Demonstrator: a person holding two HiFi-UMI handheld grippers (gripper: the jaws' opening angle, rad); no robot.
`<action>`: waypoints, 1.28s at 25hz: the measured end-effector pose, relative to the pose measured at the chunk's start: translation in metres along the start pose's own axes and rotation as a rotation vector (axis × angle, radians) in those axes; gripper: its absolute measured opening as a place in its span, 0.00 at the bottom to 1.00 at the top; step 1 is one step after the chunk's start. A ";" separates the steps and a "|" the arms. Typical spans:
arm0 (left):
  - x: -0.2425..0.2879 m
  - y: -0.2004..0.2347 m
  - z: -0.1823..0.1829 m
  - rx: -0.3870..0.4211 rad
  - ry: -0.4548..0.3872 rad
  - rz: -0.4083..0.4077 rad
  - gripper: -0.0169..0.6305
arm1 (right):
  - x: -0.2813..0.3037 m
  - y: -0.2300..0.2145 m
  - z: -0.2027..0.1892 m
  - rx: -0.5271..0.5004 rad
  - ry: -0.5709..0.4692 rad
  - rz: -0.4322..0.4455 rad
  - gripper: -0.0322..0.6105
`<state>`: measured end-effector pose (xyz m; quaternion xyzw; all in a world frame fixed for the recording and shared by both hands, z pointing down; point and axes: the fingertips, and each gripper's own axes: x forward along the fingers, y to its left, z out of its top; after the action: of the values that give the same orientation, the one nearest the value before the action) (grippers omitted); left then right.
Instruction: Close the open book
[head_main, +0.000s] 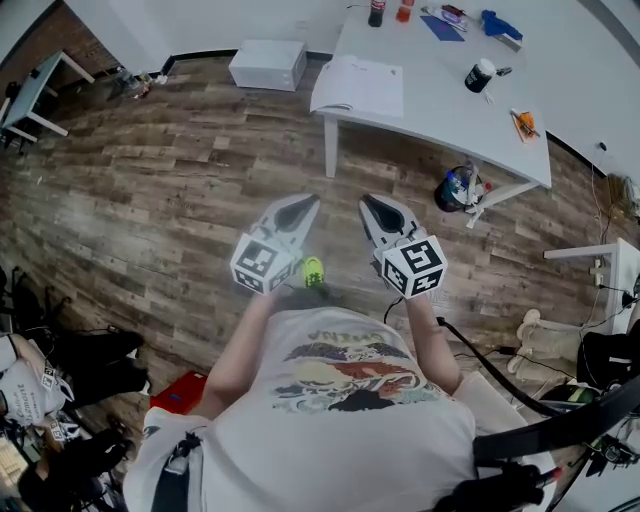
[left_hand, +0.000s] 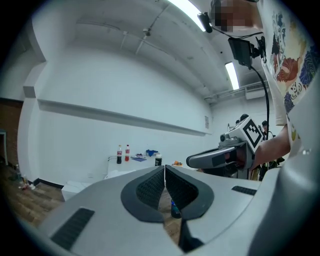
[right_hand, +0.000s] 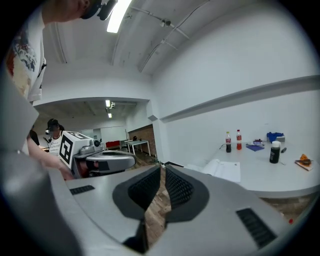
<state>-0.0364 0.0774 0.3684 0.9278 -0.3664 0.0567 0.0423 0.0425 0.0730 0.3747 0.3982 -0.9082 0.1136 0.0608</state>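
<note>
A person in a pale printed T-shirt is standing on a floor of worn, grey-brown wood planks, holding two smooth grey plastic grippers out in front, side by side and close to level. The left claw is showing its two rounded jaws pressed together at the tips. In the left gripper view the dark, cross-hatched rubber pads are meeting along a thin seam, with only floor showing in the wedge below and nothing gripped. The right claw is sitting the same way. In the right gripper view its textured pads are touching at the tips and clamping nothing.

The open white paper book is lying flat, its pages spread, on the near left corner of a white, smooth-topped rectangular counter, well apart from both claws. The right gripper view is catching it too, its pages curving up gently from the spine.

Farther along the counter, a dark cola bottle and a red-filled bottle are standing upright just beside each other at the far edge. A flat blue sheet is lying near them. A black cylindrical canister with a white lid is standing towards the middle. A white rectangular box is resting on the floor to the left of the counter.
</note>
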 end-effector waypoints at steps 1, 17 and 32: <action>0.004 0.010 0.001 0.001 0.000 -0.009 0.05 | 0.010 -0.004 0.002 -0.001 0.001 -0.006 0.09; 0.051 0.110 0.008 -0.002 -0.010 -0.135 0.05 | 0.137 -0.023 0.024 -0.027 0.033 -0.034 0.09; 0.100 0.173 0.003 0.027 0.023 -0.122 0.05 | 0.201 -0.063 0.033 -0.058 0.071 0.008 0.09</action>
<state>-0.0824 -0.1163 0.3856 0.9481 -0.3079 0.0697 0.0372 -0.0473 -0.1190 0.3929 0.3885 -0.9100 0.1013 0.1039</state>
